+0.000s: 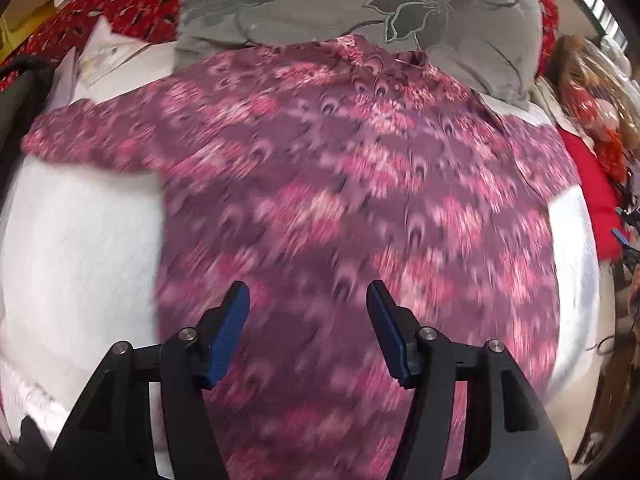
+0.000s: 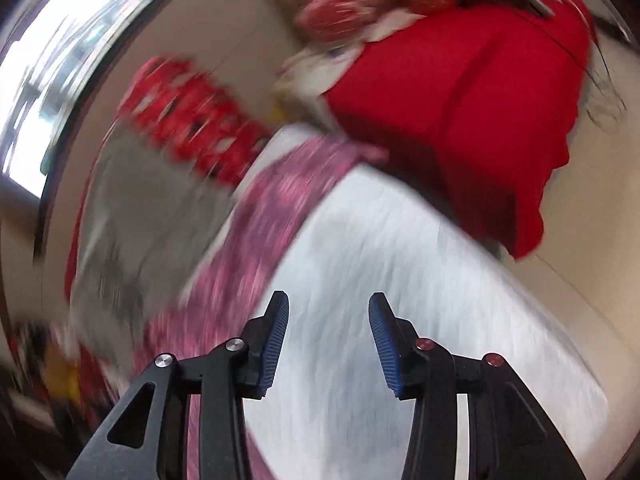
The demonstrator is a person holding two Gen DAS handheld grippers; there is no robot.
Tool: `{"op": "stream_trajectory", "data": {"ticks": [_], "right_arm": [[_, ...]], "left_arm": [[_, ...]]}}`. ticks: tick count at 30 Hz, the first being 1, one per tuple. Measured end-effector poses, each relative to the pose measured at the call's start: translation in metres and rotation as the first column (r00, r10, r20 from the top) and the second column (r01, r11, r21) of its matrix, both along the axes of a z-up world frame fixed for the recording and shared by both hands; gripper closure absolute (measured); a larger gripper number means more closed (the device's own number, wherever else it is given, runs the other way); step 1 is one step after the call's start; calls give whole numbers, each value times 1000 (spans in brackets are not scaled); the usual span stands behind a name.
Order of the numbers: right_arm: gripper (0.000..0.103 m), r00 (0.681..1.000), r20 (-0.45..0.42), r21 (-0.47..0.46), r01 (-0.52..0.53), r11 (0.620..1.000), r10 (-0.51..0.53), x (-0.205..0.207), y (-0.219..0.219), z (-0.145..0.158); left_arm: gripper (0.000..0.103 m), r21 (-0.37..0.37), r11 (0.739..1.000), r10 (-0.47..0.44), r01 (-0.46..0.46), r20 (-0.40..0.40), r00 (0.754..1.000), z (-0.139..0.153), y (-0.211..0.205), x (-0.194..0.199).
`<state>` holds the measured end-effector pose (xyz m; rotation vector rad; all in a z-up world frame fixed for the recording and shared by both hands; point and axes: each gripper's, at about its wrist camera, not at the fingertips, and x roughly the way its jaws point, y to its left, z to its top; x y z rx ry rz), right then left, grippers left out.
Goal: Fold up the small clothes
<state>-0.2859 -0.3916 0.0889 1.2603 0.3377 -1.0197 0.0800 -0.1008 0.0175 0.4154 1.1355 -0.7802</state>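
A purple shirt with a pink floral print (image 1: 340, 200) lies spread flat on a white surface (image 1: 80, 248), sleeves out to both sides, collar at the far end. My left gripper (image 1: 308, 296) is open and empty, hovering above the shirt's lower middle. In the right wrist view, which is blurred, my right gripper (image 2: 328, 308) is open and empty above the white surface (image 2: 400, 280), with the shirt's edge (image 2: 256, 236) to its left.
A grey flowered pillow (image 1: 360, 4) lies beyond the collar. Red patterned fabric (image 1: 120, 4) and papers (image 1: 104, 52) are at the far left. A red garment (image 2: 480, 112) and mixed clothes (image 1: 592, 120) are piled at the right.
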Motion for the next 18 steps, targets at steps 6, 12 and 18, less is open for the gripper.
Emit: {"op": "stream_trajectory", "data": {"ticks": [6, 12, 18], "right_arm": [[49, 966, 189, 115, 154, 981, -174, 9, -97, -56], [47, 962, 205, 157, 151, 976, -182, 47, -158, -100], [95, 962, 196, 67, 183, 981, -192, 50, -169, -92]], "left_arm": [[43, -5, 1000, 12, -12, -101, 995, -33, -33, 14], [38, -20, 1000, -16, 15, -54, 998, -33, -39, 12], [37, -48, 999, 15, -19, -71, 997, -22, -44, 21]]}}
